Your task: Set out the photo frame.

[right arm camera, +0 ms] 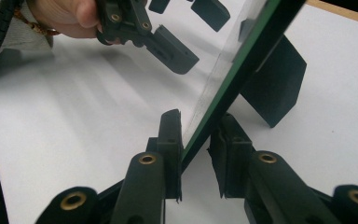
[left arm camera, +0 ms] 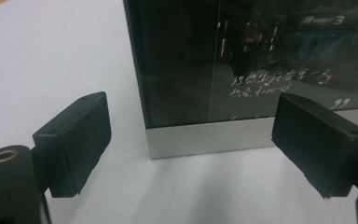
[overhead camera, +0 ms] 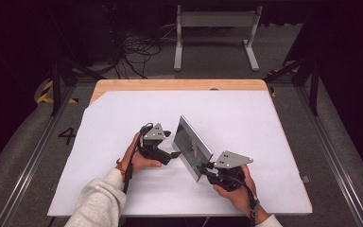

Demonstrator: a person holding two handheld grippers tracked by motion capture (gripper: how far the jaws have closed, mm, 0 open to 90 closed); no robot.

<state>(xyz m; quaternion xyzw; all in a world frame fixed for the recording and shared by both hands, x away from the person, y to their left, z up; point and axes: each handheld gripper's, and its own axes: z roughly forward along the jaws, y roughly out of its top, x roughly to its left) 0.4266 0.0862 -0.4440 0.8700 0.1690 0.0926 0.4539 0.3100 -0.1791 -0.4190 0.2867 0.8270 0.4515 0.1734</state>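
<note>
A glass-fronted picture frame [overhead camera: 193, 144] with a silver rim stands tilted on the white sheet [overhead camera: 123, 109], propped by a black easel back [right arm camera: 275, 88]. Its dark glass [left arm camera: 261, 70] carries white handwriting and reflections. My right gripper [overhead camera: 205, 166] straddles the frame's near lower corner, and in the right gripper view [right arm camera: 198, 116] both pads lie against the frame's [right arm camera: 242, 60] two faces. My left gripper [overhead camera: 171, 144] faces the glass front from the left with its jaws wide apart [left arm camera: 193, 100] and nothing between them. It stops short of the frame [right arm camera: 193, 32].
The white sheet covers a wooden table whose bare edge [overhead camera: 170, 84] shows at the back. Beyond the table, a grey metal stand [overhead camera: 215, 21] and loose cables [overhead camera: 137, 52] lie on the dark floor. A grey sleeve [overhead camera: 99, 203] enters at bottom left.
</note>
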